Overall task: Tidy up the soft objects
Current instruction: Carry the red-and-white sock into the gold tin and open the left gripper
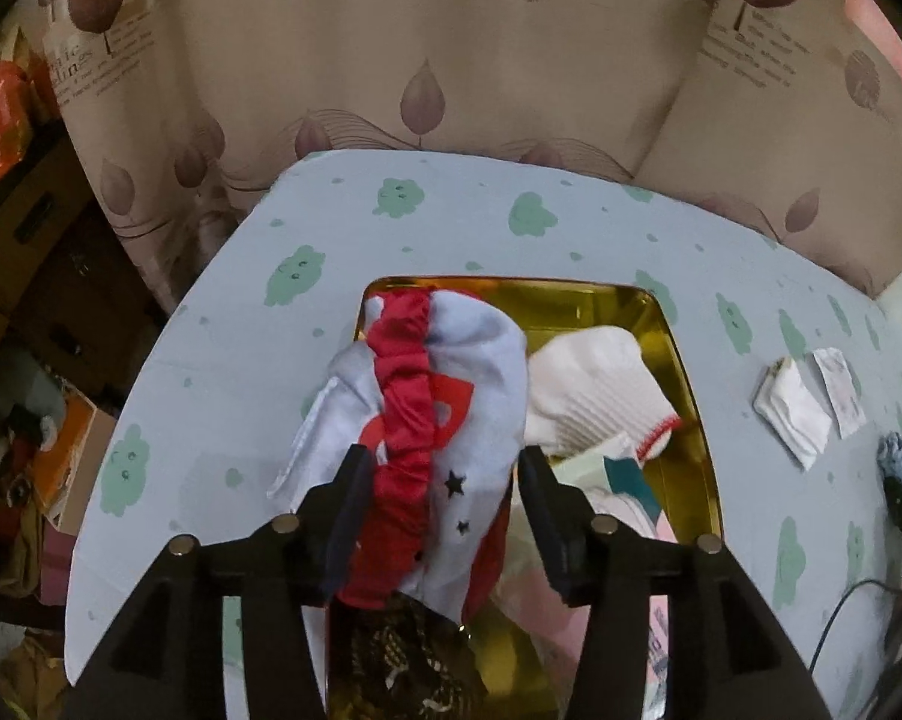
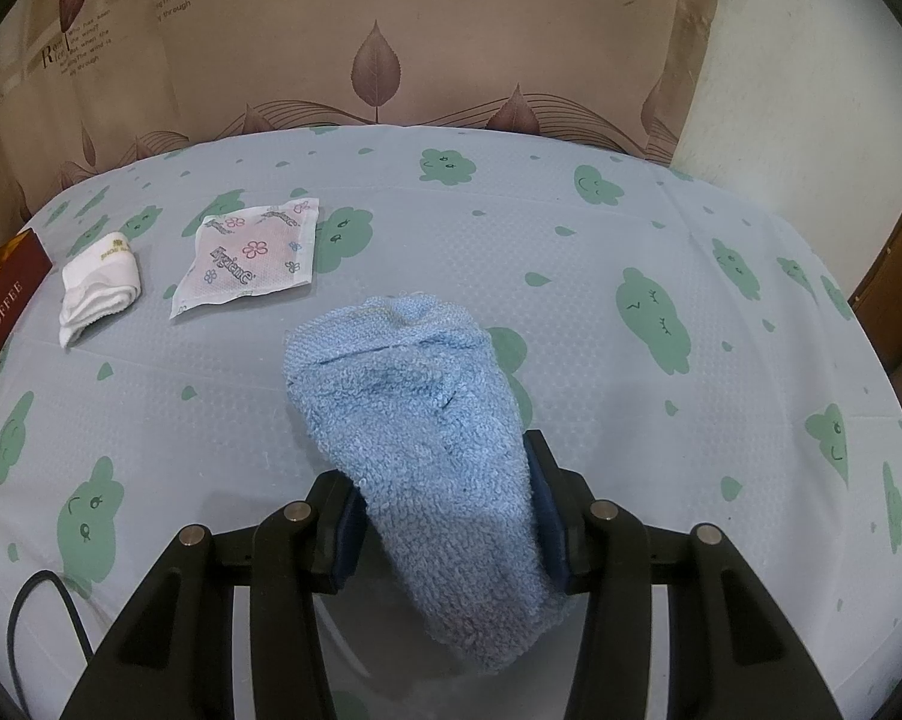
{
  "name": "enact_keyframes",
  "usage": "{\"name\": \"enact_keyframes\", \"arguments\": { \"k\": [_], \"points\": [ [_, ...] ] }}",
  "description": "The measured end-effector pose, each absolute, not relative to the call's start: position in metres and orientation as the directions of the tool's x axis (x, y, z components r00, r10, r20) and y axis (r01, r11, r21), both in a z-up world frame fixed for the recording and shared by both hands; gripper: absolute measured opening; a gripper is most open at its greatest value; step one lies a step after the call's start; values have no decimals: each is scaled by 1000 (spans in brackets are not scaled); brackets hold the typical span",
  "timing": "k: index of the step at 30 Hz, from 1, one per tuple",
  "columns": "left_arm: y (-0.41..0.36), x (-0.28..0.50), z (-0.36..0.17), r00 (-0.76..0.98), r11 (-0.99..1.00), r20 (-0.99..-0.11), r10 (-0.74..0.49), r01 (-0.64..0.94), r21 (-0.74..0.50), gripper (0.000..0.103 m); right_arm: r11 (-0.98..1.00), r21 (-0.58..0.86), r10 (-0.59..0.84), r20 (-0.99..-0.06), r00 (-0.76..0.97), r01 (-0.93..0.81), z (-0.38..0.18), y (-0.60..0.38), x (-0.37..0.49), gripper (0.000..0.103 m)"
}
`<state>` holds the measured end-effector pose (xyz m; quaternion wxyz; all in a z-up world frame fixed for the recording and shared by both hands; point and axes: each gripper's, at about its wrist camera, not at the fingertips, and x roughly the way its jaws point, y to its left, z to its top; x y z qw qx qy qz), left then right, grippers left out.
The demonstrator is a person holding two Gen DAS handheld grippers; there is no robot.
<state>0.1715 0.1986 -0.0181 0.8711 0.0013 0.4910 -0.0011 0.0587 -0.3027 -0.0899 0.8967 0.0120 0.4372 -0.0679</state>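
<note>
Cloud-print tabletop (image 2: 571, 252): left fingers (image 1: 444, 480) spread, dropping red-white garment (image 1: 432, 396) into gold tin tray (image 1: 679, 360); right fingers (image 2: 444, 504) pinching blue terry towel (image 2: 414, 408), queued.

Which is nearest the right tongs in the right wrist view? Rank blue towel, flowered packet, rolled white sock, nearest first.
1. Blue towel: between the right tongs, gripped.
2. Flowered packet: farther back, left of centre.
3. Rolled white sock: farthest left, beside the packet.

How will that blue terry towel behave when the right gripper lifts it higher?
The blue terry towel probably flops: its free end already droops past the right gripper. The looped pile likely resists slipping. It looks light, so it should lift easily.
</note>
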Motion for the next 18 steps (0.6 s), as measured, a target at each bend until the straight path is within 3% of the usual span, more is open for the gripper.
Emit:
{"name": "enact_keyframes", "arguments": {
  "k": [13,18],
  "points": [
    [202,130,10,580,1000,-814,-24,19,-16,53,990,-39,-112,-786,608,132,-90,-302,59,45],
    [202,97,14,623,999,-781,43,-27,33,53,991,-38,-111,-786,609,132,-89,-302,59,45]
  ]
}}
